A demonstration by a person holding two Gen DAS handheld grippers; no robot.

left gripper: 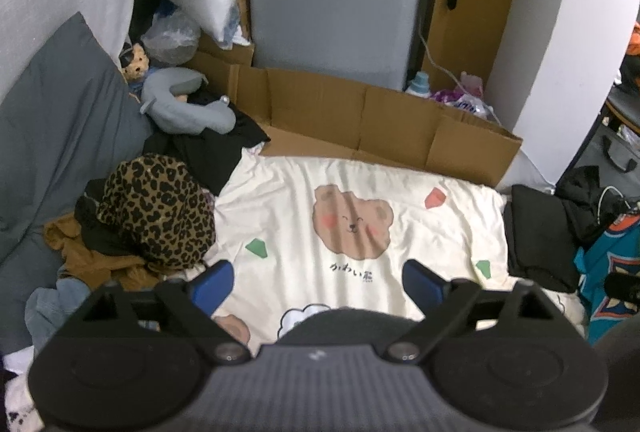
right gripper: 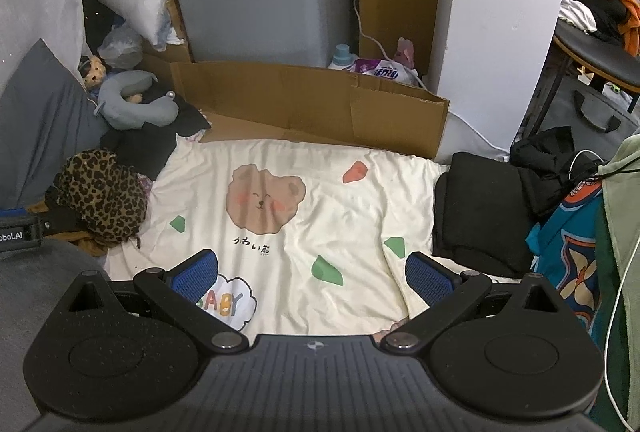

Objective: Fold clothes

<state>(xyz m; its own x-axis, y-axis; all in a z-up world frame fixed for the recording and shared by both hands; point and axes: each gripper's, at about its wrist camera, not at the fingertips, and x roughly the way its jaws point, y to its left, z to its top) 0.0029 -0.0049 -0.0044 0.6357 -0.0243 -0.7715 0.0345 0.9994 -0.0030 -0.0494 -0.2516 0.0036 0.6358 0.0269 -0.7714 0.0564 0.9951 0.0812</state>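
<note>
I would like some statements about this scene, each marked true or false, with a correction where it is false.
1. Both grippers are open and hold nothing. True: the left gripper and the right gripper show only the cream sheet between their fingers.
2. The leopard-print garment lies on the right side of the sheet. False: it lies on the left, on a heap of clothes.
3. A folded black garment lies at the right edge of the sheet. True.
4. The sheet has a cat printed in the middle. False: the print is a brown bear.
5. Cardboard stands behind the sheet. True.
</note>
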